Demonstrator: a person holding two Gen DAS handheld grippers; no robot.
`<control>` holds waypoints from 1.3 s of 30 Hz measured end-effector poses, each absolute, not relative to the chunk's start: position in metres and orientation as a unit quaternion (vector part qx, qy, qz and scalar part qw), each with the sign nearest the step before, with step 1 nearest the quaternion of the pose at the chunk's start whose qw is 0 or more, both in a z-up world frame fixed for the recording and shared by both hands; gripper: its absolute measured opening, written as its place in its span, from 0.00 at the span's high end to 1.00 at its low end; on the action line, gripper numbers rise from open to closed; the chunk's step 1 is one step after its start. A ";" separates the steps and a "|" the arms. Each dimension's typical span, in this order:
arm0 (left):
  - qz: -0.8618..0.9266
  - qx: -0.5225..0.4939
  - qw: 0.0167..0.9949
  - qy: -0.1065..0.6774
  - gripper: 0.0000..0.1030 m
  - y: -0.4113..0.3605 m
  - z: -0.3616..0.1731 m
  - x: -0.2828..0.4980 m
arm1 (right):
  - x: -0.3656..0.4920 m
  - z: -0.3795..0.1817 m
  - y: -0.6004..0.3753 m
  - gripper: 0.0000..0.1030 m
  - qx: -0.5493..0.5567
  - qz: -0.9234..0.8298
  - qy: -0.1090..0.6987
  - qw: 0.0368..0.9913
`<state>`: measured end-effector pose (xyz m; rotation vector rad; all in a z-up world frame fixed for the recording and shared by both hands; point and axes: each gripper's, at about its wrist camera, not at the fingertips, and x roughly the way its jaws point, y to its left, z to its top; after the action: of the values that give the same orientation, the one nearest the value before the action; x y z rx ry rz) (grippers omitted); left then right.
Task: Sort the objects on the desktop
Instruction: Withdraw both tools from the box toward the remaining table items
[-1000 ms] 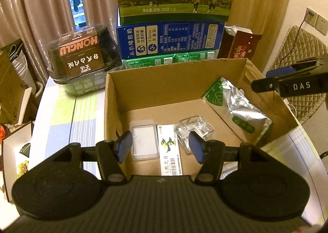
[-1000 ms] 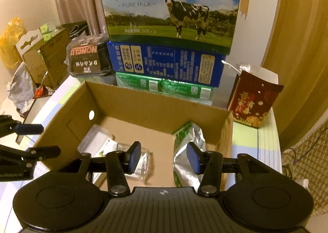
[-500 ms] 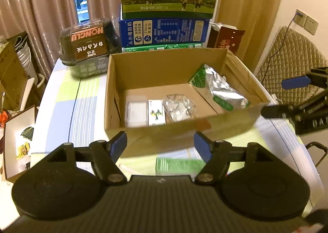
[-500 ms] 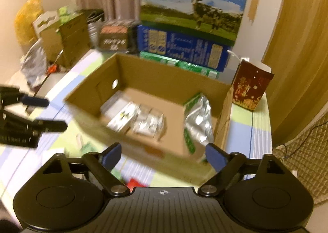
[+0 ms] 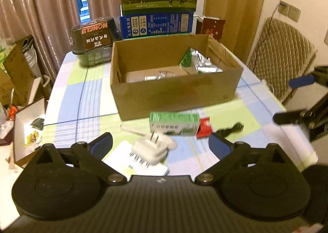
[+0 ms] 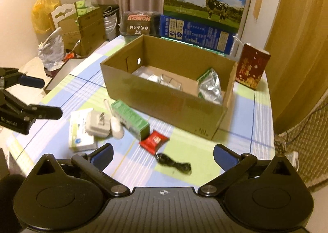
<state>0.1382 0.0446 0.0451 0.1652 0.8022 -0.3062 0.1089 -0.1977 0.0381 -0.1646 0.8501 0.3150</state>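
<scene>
In front of cardboard box [image 6: 164, 97], on desk [image 6: 196, 151]: white charger [image 5: 151, 149], green carton [image 6: 130, 119], red sachet [image 6: 154, 141], black cable [image 6: 174, 164] were seen loose. Left gripper [image 5: 161, 147] and right gripper [image 6: 163, 154]: jaws spread, nothing held. Charger judged light, stiff, smooth; hold best taken across flat sides. Cable judged floppy, best pinched mid-bundle.

In front of you the open cardboard box [image 6: 164, 97] holds a silver-and-green foil pouch [image 6: 211, 87] leaning in its right end, with what look like clear plastic packs [image 6: 164, 79] on its floor. Just outside lie a green carton [image 6: 131, 120], white charger plug [image 6: 98, 123], red sachet [image 6: 154, 140] and black cable [image 6: 174, 164].
</scene>
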 end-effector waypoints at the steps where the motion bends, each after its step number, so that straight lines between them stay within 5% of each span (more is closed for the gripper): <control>1: -0.146 0.089 0.906 0.386 0.01 0.046 0.044 0.131 | 0.104 0.038 -0.200 0.02 -0.078 0.152 0.410 0.896; 14: -0.126 0.127 0.892 0.415 0.01 0.078 0.015 0.080 | 0.074 0.023 -0.211 0.02 -0.077 0.157 0.418 0.892; 39: -0.146 0.139 0.867 0.456 0.01 0.085 -0.022 0.096 | 0.083 -0.023 -0.226 0.02 -0.103 0.175 0.453 0.868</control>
<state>0.0960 0.0854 -0.0217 0.2908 0.9544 -0.3061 0.0829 -0.2263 -0.0226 -0.2158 0.9483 0.3655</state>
